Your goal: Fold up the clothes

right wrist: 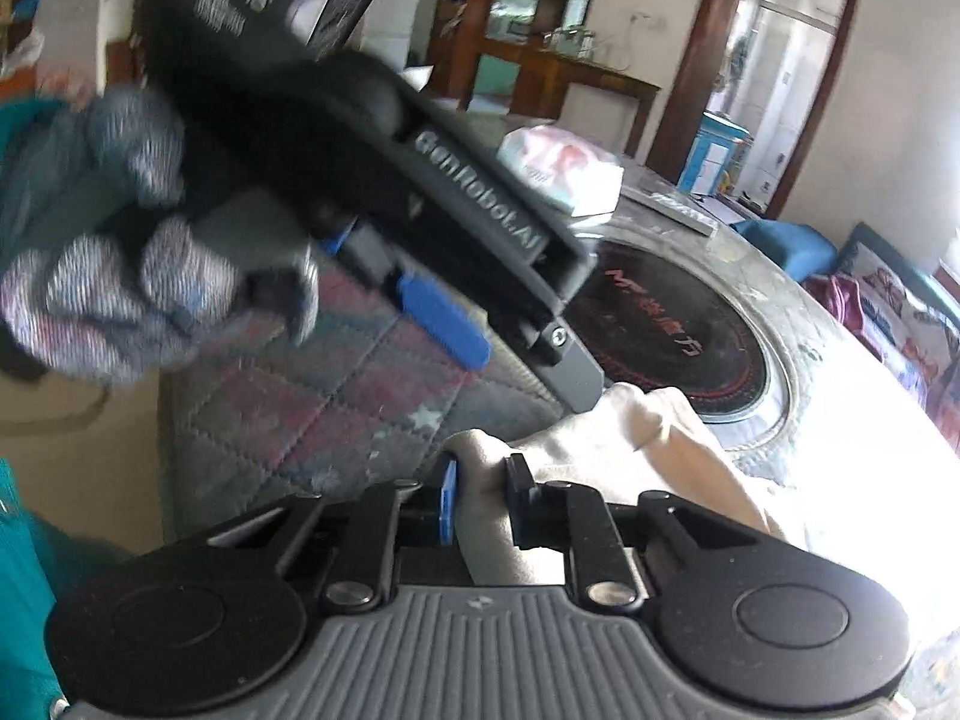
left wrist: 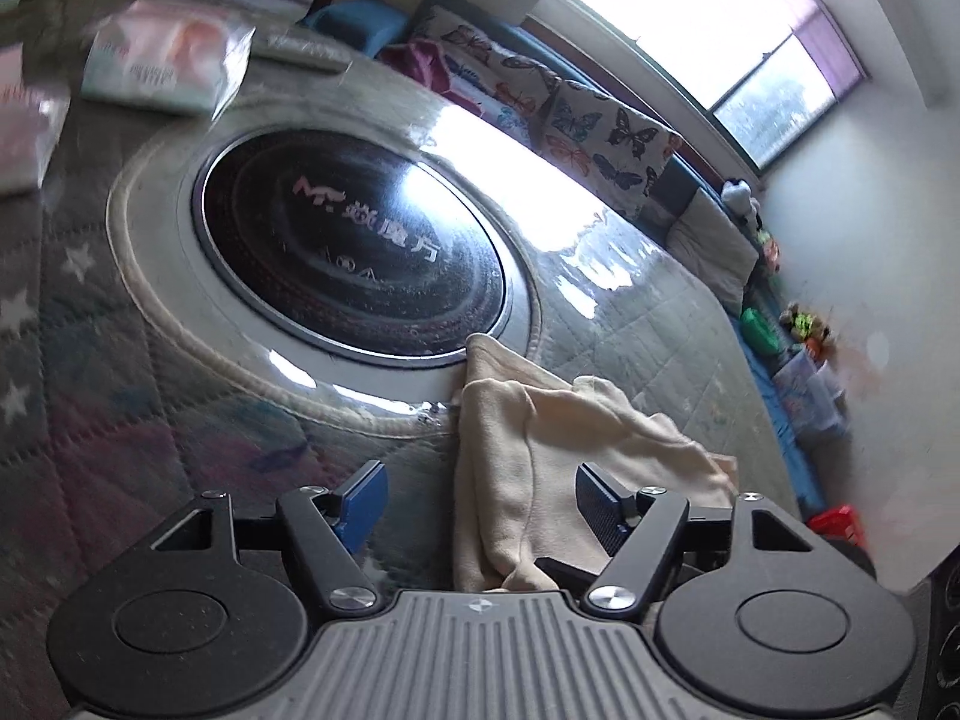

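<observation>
While both tools hang over the quilted table cover (left wrist: 120, 408), only one garment is in play: a single cream cloth (left wrist: 540, 456) lying crumpled at the near edge, just right of the round black glass plate (left wrist: 354, 252) set in the middle. The left gripper (left wrist: 480, 498) has its two fingers spread wide, the cloth lying loose between them and against the right-hand pad, nothing pinched. The right gripper (right wrist: 480, 498) has its two pads drawn close on a bunched fold of that same cloth (right wrist: 630, 444), holding it. From the right wrist view, one gloved hand (right wrist: 114, 276) grips the handle of the left tool, which crosses the upper left of that view, blurred. Farther off on the table sit one soft pink-and-white packet (left wrist: 168, 54) and one flat grey remote-like bar (left wrist: 300, 48). Along the far right runs a bench with two butterfly-print cushions (left wrist: 540, 96); one bright window (left wrist: 720, 30) stands above them
</observation>
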### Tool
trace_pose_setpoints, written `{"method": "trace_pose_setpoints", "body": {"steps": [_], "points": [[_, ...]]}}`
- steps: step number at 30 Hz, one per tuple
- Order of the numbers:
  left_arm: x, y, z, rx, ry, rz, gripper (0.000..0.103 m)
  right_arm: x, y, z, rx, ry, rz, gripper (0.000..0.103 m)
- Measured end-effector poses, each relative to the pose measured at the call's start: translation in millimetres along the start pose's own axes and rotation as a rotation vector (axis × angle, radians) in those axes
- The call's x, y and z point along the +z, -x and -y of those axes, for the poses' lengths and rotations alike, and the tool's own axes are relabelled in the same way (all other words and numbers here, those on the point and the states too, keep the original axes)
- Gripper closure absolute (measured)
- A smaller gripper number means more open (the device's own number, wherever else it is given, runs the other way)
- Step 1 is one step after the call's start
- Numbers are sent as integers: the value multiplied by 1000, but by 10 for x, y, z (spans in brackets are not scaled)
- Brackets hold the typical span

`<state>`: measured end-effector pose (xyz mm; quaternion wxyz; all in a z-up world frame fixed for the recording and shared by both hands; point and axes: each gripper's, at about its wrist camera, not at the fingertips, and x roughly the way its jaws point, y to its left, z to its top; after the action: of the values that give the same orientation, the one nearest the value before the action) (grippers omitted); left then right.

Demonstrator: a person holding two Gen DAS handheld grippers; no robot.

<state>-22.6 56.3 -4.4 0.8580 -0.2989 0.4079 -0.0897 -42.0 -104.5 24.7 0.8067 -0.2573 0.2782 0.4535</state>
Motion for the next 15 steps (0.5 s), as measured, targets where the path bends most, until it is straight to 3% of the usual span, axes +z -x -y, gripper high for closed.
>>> {"method": "trace_pose_setpoints", "body": {"steps": [6,11,14,15], "points": [[3,-112,-50,-47,173,-22,28,14,160,188,20,-103,53,90],[-17,-232,-58,-77,246,-53,28,-7,263,326,26,-143,84,90],[-17,-281,-67,-94,272,-56,30,-34,292,356,32,-156,94,90],[-11,-292,-72,-101,280,-56,36,-42,298,363,35,-158,95,90]]}}
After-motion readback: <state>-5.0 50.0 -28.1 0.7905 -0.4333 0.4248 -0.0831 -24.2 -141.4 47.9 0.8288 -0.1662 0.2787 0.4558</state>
